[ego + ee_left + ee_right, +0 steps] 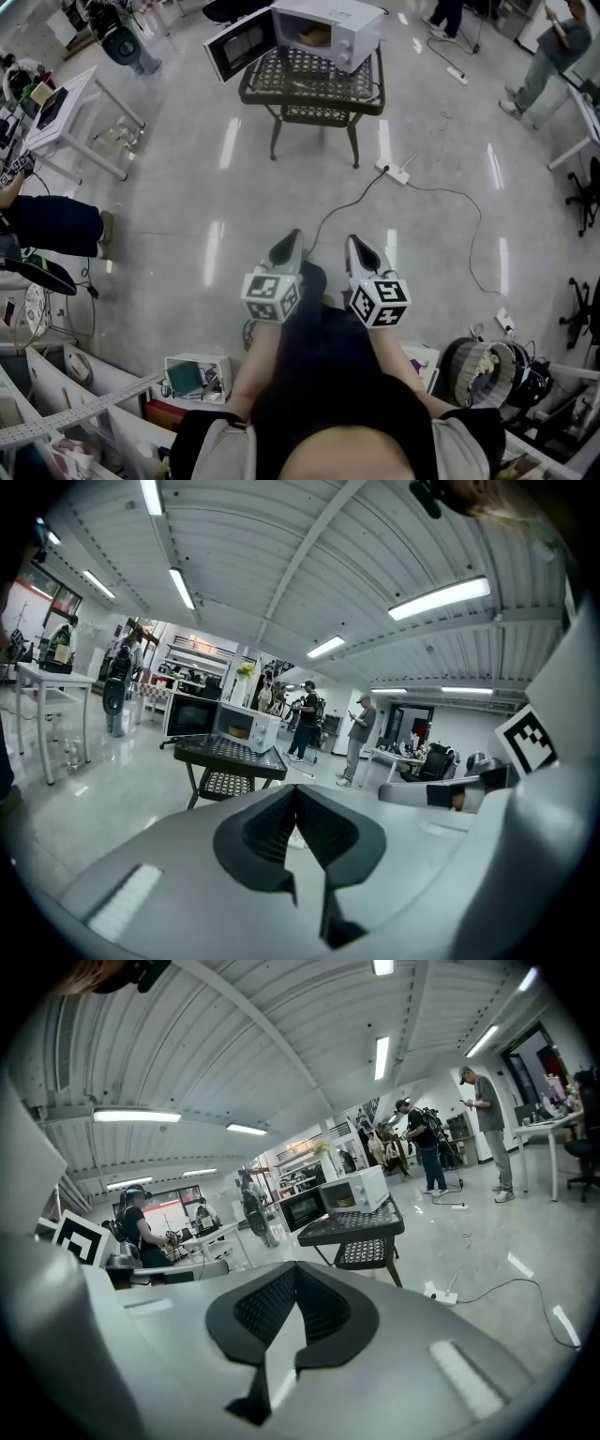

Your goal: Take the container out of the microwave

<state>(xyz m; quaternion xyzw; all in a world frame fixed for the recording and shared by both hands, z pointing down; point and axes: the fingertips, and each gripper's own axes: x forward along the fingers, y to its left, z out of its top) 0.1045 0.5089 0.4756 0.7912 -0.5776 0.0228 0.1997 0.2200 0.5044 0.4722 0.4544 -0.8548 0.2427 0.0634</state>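
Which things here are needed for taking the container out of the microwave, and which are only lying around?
For the job: microwave, door open; container inside it; left tongs, right tongs, both shut.
Only lying about: power strip on the floor; white desk.

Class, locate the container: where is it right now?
Head view, top centre: the container sits inside the microwave, whose door stands open, on the dark mesh table.

Container [314, 36] inside microwave [356, 37]: small yellowish shape only, form and lid not determinable. Door [239, 45] window dark, nothing legible through it. Table [300, 82] far legs hidden under its top. Bystander [448, 17]: legs only, remainder cut off by head view's top edge
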